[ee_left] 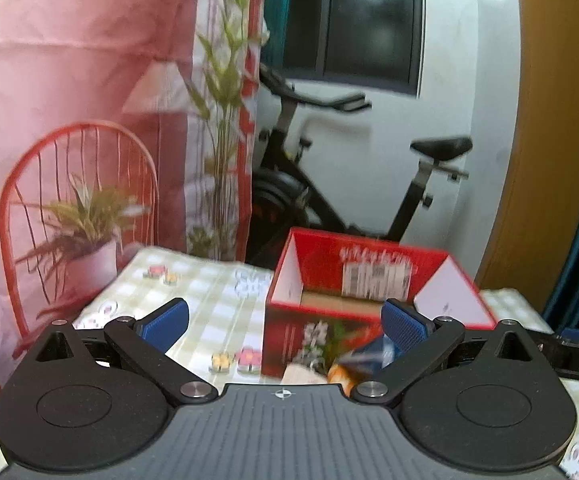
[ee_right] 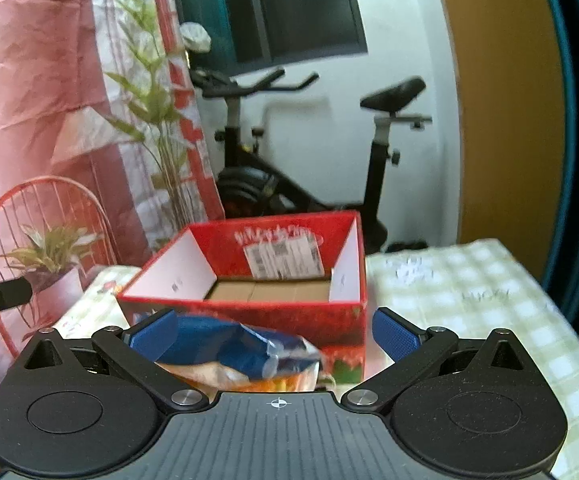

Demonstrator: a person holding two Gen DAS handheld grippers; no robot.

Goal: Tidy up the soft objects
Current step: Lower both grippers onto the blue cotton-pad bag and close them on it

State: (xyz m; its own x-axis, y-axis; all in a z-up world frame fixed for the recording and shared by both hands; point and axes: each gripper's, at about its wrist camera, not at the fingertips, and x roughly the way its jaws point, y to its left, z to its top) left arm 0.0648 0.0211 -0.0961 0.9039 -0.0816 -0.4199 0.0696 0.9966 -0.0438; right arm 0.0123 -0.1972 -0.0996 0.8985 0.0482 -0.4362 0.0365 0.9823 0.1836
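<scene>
Checked green-and-white cloth with small flower prints covers the tabletop (ee_right: 469, 280), and behind it stand a black exercise bike (ee_right: 301, 152), a dark window (ee_right: 289, 8) in a white wall, and a pink printed backdrop (ee_left: 69, 100) showing a red chair and potted plants.

On the tabletop sits an open red cardboard box (ee_right: 265, 280) with its flaps standing up; a white shipping label is stuck on the inside of the far wall, and the brown bottom looks bare. In the left wrist view the same box (ee_left: 329, 320) stands ahead and slightly to the right.

Just in front of the box, on the near side, lies a soft blue and orange packet (ee_right: 241, 352), crumpled and somewhat blurred. In the right wrist view it lies between the fingers of the right gripper (ee_right: 273, 336), close against the left blue pad, while the other pad stands well off it. These fingers are spread wide and clamp nothing.

The left gripper (ee_left: 285, 324) also has its fingers wide apart, with nothing between them but cloth and the front of the box. A piece of the packet (ee_left: 353, 364) shows low near its right finger. The end of the other gripper shows at the right edge of this view.
</scene>
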